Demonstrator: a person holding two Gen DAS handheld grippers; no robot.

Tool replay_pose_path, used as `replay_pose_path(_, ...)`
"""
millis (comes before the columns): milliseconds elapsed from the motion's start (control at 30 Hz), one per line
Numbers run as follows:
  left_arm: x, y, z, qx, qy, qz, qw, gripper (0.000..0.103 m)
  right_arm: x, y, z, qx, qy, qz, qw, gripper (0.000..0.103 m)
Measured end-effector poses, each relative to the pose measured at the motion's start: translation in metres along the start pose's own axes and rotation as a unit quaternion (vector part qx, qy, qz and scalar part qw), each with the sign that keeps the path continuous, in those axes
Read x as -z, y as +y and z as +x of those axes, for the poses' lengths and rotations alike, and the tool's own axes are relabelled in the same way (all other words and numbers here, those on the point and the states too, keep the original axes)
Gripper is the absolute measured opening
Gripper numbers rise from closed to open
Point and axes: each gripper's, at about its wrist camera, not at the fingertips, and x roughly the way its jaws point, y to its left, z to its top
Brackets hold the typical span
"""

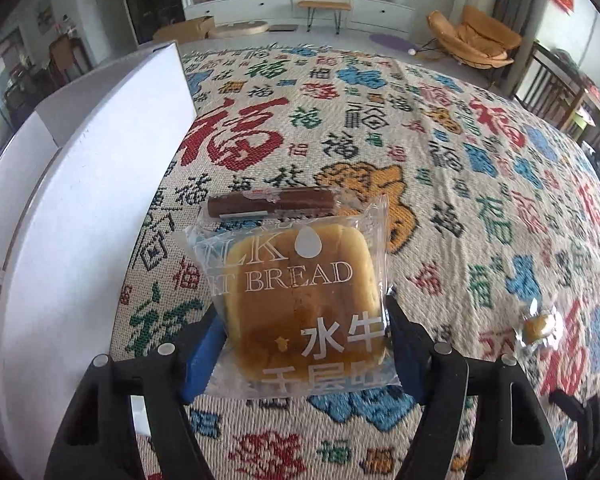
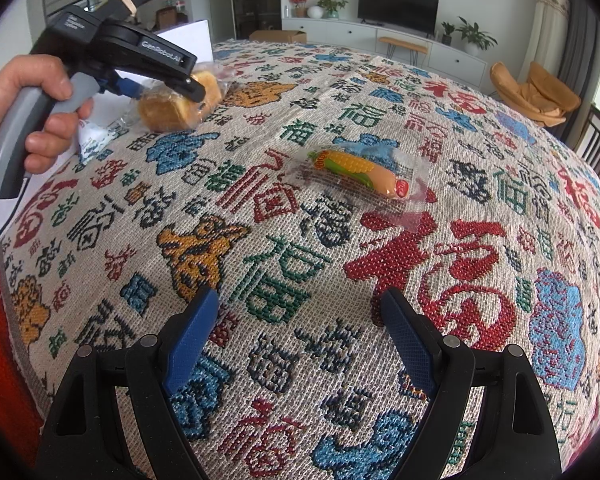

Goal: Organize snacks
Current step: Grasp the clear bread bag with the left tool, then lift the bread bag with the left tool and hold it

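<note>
My left gripper [image 1: 306, 344] is shut on a clear-wrapped milk bread [image 1: 300, 300] and holds it just above the patterned cloth. It also shows in the right wrist view [image 2: 180, 108], with the left gripper [image 2: 160, 80] around it at the far left. A brown chocolate bar [image 1: 270, 201] in clear wrap lies just beyond the bread. A corn-print sausage snack [image 2: 360, 174] lies in the middle of the cloth. My right gripper [image 2: 300, 316] is open and empty, short of it. A small wrapped snack [image 1: 538, 326] lies at the right in the left wrist view.
A white box [image 1: 84, 184] stands at the cloth's left edge, close to the bread. The patterned cloth [image 2: 300, 240] covers the whole table. Beyond it are a TV cabinet [image 1: 300, 8] and an orange chair [image 1: 476, 40].
</note>
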Motion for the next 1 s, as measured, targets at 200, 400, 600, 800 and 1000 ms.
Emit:
replay_pose_path(200,0.072,-0.005,-0.063,0.052,0.003,0.031,0.9982,0.073,0.000,0.000,0.000,0.000,0.000,0.000,1.000,0.086)
replay_pose_path(400,0.142,-0.011,-0.076,0.021,-0.012,0.027,0.9994,0.083,0.000,0.001,0.000,0.000,0.000,0.000,1.000,0.086)
replay_pose_path(600,0.155,-0.027,-0.052,-0.028,-0.030,0.037,0.9985,0.100,0.000,0.000,0.000,0.000,0.000,0.000,1.000,0.086)
replay_pose_path(800,0.161,-0.021,-0.033,-0.059,-0.042,0.032,0.9969,0.103,0.000,0.001,0.000,0.000,0.000,0.000,1.000,0.086)
replay_pose_path(1000,0.163,-0.019,-0.032,-0.056,-0.050,0.032,0.9966,0.103,0.000,0.000,0.000,0.000,0.000,0.000,1.000,0.086)
